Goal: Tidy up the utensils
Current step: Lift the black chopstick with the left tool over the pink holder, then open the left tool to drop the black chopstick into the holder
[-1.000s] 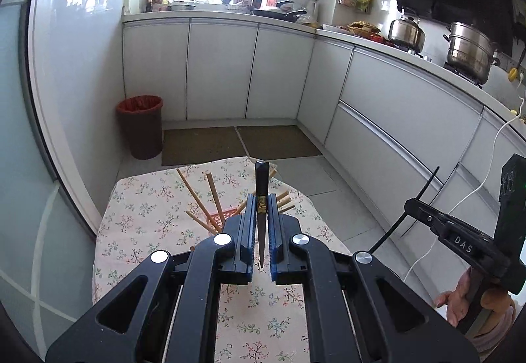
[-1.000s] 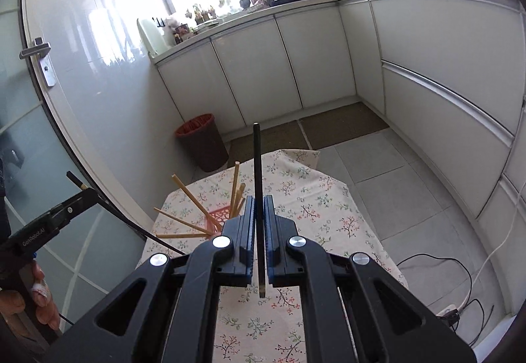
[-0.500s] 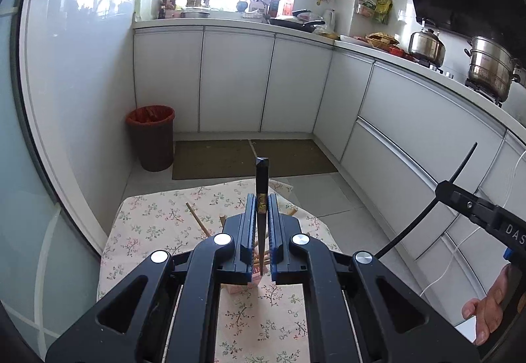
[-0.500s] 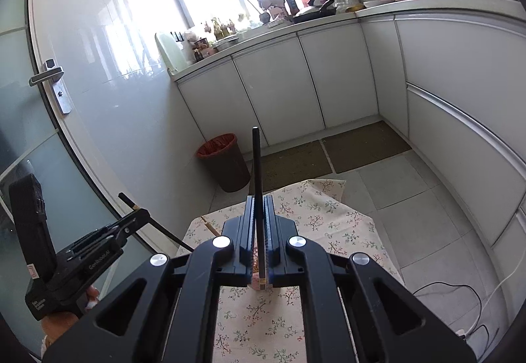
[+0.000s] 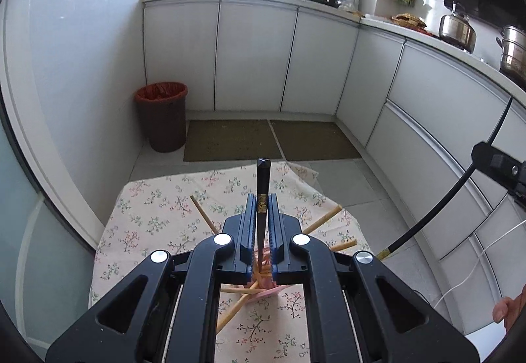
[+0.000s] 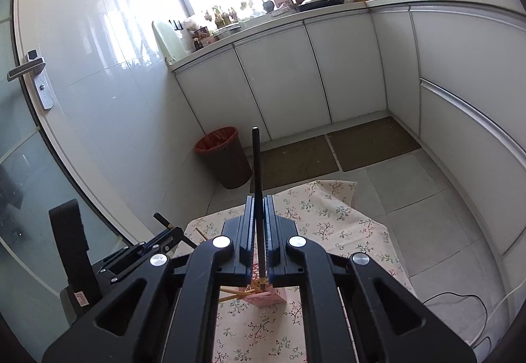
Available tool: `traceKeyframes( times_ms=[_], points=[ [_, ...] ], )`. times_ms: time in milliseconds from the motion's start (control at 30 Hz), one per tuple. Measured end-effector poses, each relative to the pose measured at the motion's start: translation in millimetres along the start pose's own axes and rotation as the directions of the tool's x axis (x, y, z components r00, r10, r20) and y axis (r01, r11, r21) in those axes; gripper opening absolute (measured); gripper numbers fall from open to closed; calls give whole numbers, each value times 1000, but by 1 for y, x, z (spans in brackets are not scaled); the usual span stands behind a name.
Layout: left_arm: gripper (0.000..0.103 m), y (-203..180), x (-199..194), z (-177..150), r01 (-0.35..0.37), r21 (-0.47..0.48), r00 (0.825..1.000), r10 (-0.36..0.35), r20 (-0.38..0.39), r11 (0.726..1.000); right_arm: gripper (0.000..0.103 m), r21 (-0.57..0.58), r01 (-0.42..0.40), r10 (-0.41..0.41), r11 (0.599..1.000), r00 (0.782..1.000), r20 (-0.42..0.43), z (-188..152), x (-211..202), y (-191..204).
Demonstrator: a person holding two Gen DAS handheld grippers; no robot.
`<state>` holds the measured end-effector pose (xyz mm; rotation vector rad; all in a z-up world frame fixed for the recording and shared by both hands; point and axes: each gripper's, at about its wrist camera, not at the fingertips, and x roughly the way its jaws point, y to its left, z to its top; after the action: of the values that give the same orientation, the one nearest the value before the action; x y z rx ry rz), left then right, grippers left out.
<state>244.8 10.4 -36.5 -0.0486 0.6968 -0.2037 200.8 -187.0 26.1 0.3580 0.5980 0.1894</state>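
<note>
The left gripper [image 5: 262, 225] is clamped on a black chopstick with a gold-patterned band [image 5: 262, 185], which stands between its blue-edged pads and sticks out past the fingertips, its squared butt end pointing up and away. Just below and behind those fingertips, partly hidden by them, sits a small pink square holder [image 5: 268, 285] on the desk covered by a cream floral cloth [image 5: 154, 215]. Pale wooden chopsticks [image 5: 323, 221] fan out of the holder to both sides of the gripper, some leaning left, some right, one long one slanting down toward the camera.

The right gripper [image 6: 260, 225] is closed on a second, slimmer plain black chopstick [image 6: 256, 172], held nearly upright between its pads; the round upper end rises well beyond the fingertips, and the lower end reaches down to the holder, where it appears to meet the cluster of wooden sticks. Whether it is inside the holder cannot be told.

Seen from the right gripper, the left one is low to its left, with its chopstick jutting up and left. From the left gripper, the right one is at the far right edge, with a bare hand [image 5: 511, 307] below it.

Beyond the desk stands a brown waste bin with a red liner [image 5: 161, 116]
</note>
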Motion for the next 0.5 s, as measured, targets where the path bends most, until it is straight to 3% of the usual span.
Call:
traceKeyframes(
  times_ms=[67,167,500],
  points=[
    [13,5,6,-5,10,-15,1000,-10,-15,1000,6,-3,1,-1,1000,1000,-8,-2,7,1],
    [29,15,-5,-4,21,-55,999,-19,42,998,5,-10,2,-2,1000,1000,-15,-3,15,2],
    [35,47,-47,12,41,-142,990,-21,140,989,5,-24,-16,15,1000,998,-58,-8,49,24]
  ],
)
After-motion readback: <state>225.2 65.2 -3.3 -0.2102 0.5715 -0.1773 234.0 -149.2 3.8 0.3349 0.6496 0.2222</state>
